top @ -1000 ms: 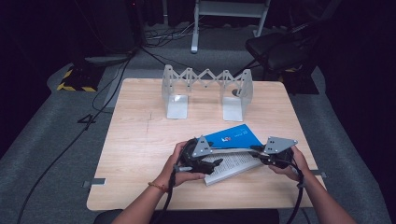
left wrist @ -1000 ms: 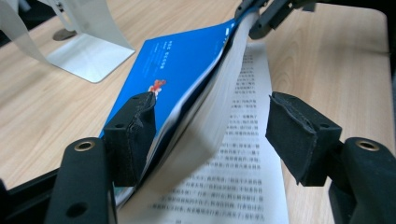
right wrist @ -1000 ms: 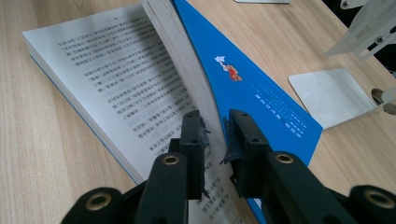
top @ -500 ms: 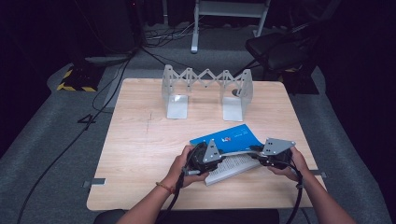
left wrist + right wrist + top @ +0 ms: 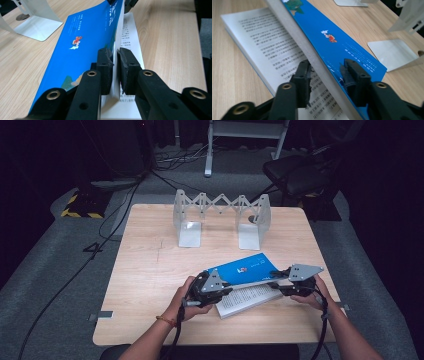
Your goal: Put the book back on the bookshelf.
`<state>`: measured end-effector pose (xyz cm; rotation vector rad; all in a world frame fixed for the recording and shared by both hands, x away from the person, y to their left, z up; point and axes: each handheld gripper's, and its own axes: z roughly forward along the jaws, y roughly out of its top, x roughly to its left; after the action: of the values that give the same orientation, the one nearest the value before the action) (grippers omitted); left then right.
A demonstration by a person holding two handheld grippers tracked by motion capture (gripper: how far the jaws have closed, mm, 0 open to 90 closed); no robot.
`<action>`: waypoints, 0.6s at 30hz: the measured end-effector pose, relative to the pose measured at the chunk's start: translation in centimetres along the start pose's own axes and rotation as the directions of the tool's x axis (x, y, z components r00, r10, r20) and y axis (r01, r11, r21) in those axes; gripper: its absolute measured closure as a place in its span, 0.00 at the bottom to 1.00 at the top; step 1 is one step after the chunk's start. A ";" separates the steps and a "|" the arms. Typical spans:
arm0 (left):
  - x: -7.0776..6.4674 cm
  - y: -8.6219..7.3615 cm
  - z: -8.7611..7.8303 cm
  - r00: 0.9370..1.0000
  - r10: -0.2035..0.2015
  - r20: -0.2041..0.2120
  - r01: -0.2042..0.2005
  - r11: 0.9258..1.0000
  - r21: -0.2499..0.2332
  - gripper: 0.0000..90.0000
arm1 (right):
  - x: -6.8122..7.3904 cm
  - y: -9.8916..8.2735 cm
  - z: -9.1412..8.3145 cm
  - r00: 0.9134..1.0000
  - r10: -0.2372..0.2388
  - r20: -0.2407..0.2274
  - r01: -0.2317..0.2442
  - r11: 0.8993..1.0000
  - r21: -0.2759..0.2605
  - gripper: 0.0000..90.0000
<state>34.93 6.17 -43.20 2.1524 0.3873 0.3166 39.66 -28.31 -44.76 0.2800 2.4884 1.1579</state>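
Lifting the blue front half of the book near the desk's front-right edge: left gripper clamps that raised stack, right gripper has just been opening, jaws loosely straddling it.

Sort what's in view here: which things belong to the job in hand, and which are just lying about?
In use:
- open blue-covered paperback book
- left tool, shut on its raised part
- right tool, jaws just opening, raised pages between them

Lying about:
- silver metal folding bookend rack
- black chair
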 end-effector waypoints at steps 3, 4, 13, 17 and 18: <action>0.4 -0.3 -0.5 1.000 -0.002 0.005 0.002 1.000 0.017 0.87 | 0.5 0.4 0.2 0.999 -0.036 -0.011 0.036 0.999 0.007 0.75; 0.5 -0.3 -0.6 1.000 0.004 -0.002 -0.004 1.000 0.024 0.87 | 0.8 0.7 0.3 0.998 -0.060 -0.013 0.060 0.998 0.022 0.78; 0.5 0.1 -1.6 0.997 -0.018 -0.078 0.020 1.000 0.019 0.61 | 2.3 2.3 0.7 0.996 -0.088 -0.001 0.088 0.995 0.044 0.84; 0.1 0.7 -1.2 0.994 0.008 -0.110 -0.002 0.999 0.055 0.50 | 2.7 2.9 0.9 0.996 -0.094 0.001 0.094 0.994 0.054 0.86; -0.1 0.8 -1.0 0.994 0.022 -0.110 -0.015 0.998 0.065 0.50 | 2.8 3.1 0.9 0.995 -0.099 0.005 0.098 0.994 0.053 0.86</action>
<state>34.59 6.48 -41.99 2.2084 0.4464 0.4410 37.57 -24.72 -43.62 0.1734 2.4987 1.0512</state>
